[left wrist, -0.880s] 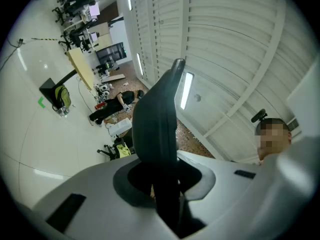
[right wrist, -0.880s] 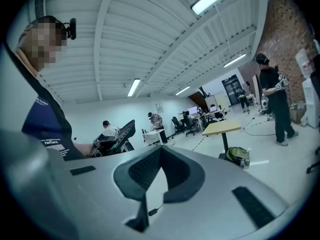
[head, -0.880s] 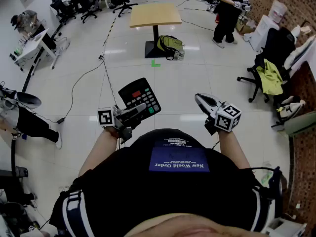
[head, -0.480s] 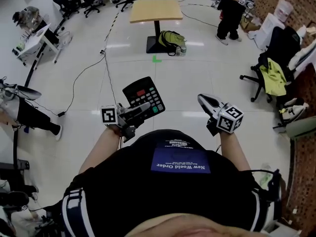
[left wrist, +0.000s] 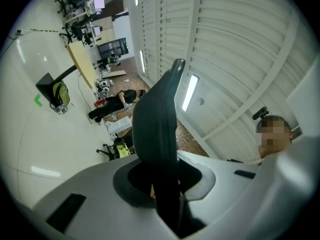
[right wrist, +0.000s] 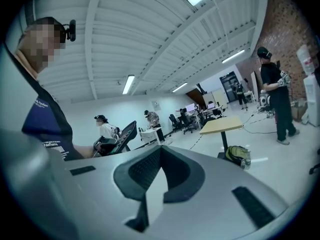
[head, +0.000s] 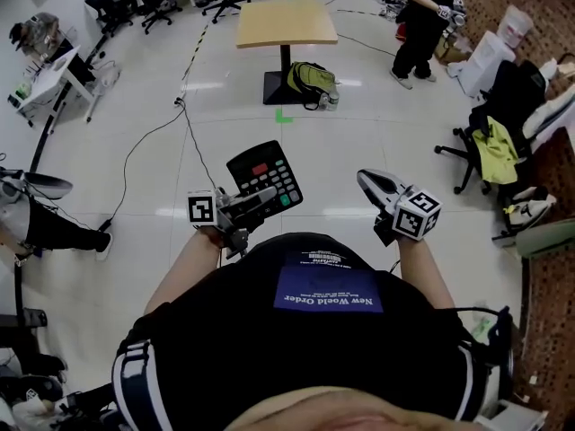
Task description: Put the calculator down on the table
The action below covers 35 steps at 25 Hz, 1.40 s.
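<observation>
Moved since a moment ago: barely anything. The left gripper [head: 262, 196] and the calculator [head: 263, 173] sit a touch further right in the head view, and the right gripper [head: 367, 180] is parked in about the same spot.
Left gripper: clamped on the calculator's near edge. In the left gripper view the dark slab stands edge-on between the jaws, with both pressed against it.
Calculator: up in the air in front of the person's chest, keys facing up, far end tilted away and to the right (you can spot a red patch near the top and a green key at the near corner).
Calculator vs table: well apart. The wooden table [head: 286, 21] stands across the room, straight ahead.
Right gripper: jaws closed together with nothing in them, held out in front of the chest on the right, marker cube at the back.
By the table foot: a green backpack [head: 310, 79] leaning against the base.
Floor [head: 341, 151]: glossy white tiles, a black cable [head: 135, 151] snaking across the left side, a small green mark [head: 284, 116] in front of the table.
Right side of the room: an office chair [head: 454, 151] with a yellow-green jacket [head: 492, 144] draped on it.
Far right corner: a person in dark clothes [head: 427, 16] standing beyond the table.
</observation>
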{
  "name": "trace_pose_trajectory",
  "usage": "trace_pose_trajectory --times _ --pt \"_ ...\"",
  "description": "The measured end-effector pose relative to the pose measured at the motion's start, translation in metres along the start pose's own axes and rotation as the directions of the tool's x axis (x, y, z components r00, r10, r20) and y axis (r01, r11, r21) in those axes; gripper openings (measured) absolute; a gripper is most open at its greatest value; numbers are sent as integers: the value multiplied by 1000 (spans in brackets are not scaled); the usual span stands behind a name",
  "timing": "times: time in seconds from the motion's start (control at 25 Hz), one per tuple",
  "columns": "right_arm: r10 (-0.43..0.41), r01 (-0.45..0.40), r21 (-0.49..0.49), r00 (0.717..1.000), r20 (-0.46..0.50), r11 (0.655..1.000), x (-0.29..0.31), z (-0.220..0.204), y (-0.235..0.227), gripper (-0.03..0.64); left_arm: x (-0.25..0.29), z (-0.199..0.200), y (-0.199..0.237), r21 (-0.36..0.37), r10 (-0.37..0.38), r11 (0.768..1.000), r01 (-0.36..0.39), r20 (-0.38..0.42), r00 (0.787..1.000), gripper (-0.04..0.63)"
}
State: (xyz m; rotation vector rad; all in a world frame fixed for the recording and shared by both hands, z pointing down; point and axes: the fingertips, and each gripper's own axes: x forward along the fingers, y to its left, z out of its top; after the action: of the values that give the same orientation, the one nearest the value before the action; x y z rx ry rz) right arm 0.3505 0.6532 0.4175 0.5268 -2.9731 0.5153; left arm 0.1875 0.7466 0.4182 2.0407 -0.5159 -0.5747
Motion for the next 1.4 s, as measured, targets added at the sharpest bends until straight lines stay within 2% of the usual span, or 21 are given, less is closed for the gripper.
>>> trace_pose_trajectory --times 0.16,0.32,0.44,0.56,0.72,0.84,1.0,1.24,1.4 --pt "9 -11 29 999 41 1000 73 29 8 -12 -43 61 13 11 5 1000 -5 -29 1000 86" --pt "19 -23 51 997 71 998 144 41 13 -12 -88 114 39 64 30 998 -27 -53 998 86" --pt "33 -35 50 998 45 998 189 41 13 -12 -109 145 61 45 42 998 -40 -47 998 86" --pt "38 -39 52 999 13 998 216 45 -2 -12 -112 171 76 74 48 996 -45 -39 998 86" --pt "53 -53 63 999 2 997 244 55 -33 -12 -106 196 99 6 61 998 -61 0 998 86" --pt "92 -91 68 996 2 993 265 72 -65 -12 -90 224 116 -2 88 996 -87 26 996 86" --pt "167 -167 55 986 -3 984 297 120 -133 -12 -40 289 130 20 123 992 -125 83 989 86" --pt "261 -262 -30 964 -45 965 325 115 -173 -12 -29 302 164 55 125 989 -139 197 972 86" --pt "290 -292 -35 955 -56 956 334 149 -241 -12 34 348 182 60 127 988 -144 227 965 86"
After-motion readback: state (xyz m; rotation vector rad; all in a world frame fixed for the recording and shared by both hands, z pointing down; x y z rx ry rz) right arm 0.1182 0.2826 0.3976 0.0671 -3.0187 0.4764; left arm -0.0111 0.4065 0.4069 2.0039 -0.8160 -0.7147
